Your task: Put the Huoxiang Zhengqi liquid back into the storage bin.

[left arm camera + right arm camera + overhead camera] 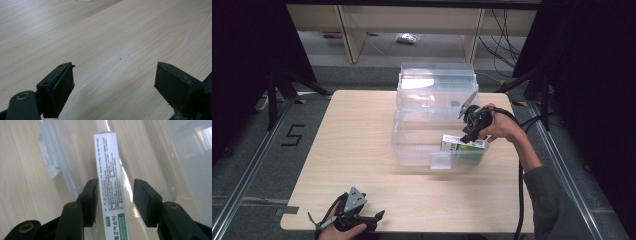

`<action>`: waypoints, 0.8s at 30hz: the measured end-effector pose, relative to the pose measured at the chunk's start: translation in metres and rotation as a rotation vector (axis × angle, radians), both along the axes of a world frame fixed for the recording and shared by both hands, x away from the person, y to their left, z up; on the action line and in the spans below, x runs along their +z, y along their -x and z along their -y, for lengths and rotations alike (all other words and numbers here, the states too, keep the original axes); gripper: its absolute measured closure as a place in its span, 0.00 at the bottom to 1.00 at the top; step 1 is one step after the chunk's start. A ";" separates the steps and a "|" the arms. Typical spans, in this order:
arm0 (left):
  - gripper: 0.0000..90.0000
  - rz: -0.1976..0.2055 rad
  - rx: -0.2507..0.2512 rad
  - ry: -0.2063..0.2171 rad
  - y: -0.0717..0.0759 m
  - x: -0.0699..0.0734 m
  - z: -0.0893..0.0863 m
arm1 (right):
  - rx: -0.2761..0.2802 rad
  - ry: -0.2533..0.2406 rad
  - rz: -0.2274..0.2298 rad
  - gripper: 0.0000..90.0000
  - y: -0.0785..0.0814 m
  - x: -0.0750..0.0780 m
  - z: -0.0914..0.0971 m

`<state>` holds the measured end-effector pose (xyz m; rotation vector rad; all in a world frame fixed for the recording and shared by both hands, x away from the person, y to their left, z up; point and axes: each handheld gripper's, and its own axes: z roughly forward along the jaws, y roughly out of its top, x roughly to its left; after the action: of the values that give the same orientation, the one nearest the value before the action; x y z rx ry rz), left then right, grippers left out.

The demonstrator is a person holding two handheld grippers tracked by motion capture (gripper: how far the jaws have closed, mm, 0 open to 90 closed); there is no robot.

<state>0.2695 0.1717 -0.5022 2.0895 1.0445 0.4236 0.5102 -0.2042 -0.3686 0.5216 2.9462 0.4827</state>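
Right hand-held gripper (115,195) open around box (110,177) labelled "正气合剂".

White-green carton (464,144) inside clear bin (412,145), near-right corner.

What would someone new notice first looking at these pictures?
First the clear bin with its lid up at mid-table, and the right gripper over its near right corner with a white and green box between its jaws. In the right gripper view those jaws stand apart, the left one at the box, the right one clear of it. The left gripper rests open at the table's near edge.
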 end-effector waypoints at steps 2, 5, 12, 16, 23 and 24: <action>0.17 0.004 -0.001 0.007 0.000 0.000 0.000 | -0.013 -0.009 0.000 0.62 0.001 0.002 0.001; 0.17 0.005 -0.007 -0.010 0.000 0.000 0.000 | -0.020 -0.028 0.005 0.61 0.002 0.005 0.003; 0.17 0.006 -0.008 -0.007 0.000 0.000 -0.001 | -0.053 -0.051 0.026 0.59 0.004 0.008 0.006; 0.17 0.007 -0.014 -0.009 0.000 0.000 -0.001 | -0.053 -0.061 0.030 0.58 0.005 0.009 0.008; 0.17 0.004 -0.003 -0.008 0.000 0.000 0.000 | -0.064 -0.072 0.034 0.58 0.007 0.009 0.010; 0.17 0.005 -0.005 -0.004 0.000 0.000 0.000 | -0.064 -0.075 0.038 0.58 0.007 0.009 0.010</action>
<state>0.2696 0.1722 -0.5022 2.0934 1.0358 0.4281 0.5033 -0.2142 -0.3597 0.6054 2.8749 0.5908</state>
